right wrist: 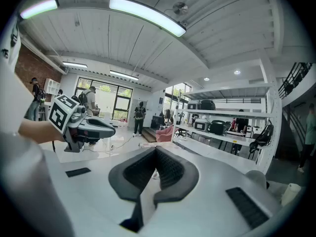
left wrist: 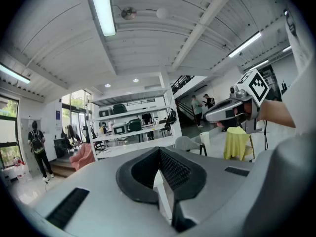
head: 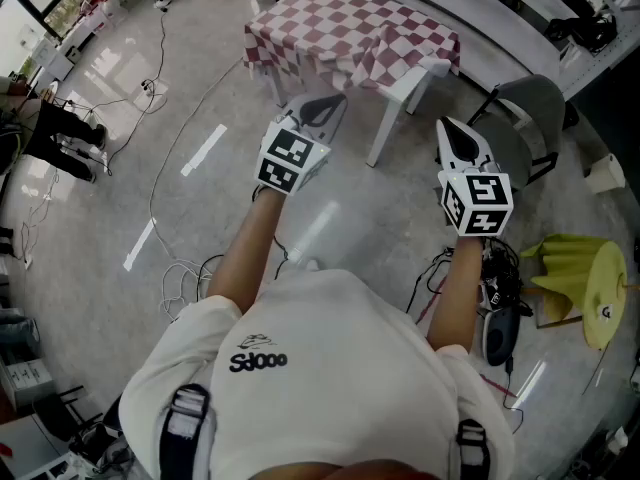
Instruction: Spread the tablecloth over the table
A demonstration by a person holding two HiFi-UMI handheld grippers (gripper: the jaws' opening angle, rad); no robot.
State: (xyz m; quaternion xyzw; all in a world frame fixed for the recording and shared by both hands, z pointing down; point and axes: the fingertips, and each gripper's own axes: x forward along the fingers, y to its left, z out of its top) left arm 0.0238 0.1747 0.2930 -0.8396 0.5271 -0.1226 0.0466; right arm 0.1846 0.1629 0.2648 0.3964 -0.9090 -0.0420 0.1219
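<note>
Loose cables (head: 185, 273) trail over the pale floor on the left. The left gripper (head: 328, 108) is held out in front of the person in the white shirt and points toward the desk (head: 398, 108) a little way ahead. In the left gripper view its two dark jaws meet at the tip, so the gripper is closed with nothing between them.

The red-and-white checked tablecloth (head: 350, 28) already lies over the desk. It covers the top and hangs down at the edges, and one white leg shows below it. Neither gripper touches the cloth, and both hang in the air short of the desk.

The right gripper (head: 452, 133) is level with the left one and well apart from it. In the right gripper view its jaws are also pressed together, closed and empty.

Further right a grey chair (head: 530, 108) stands near the desk's corner. A yellow cloth (head: 570, 263) is draped over something low at the right edge.
</note>
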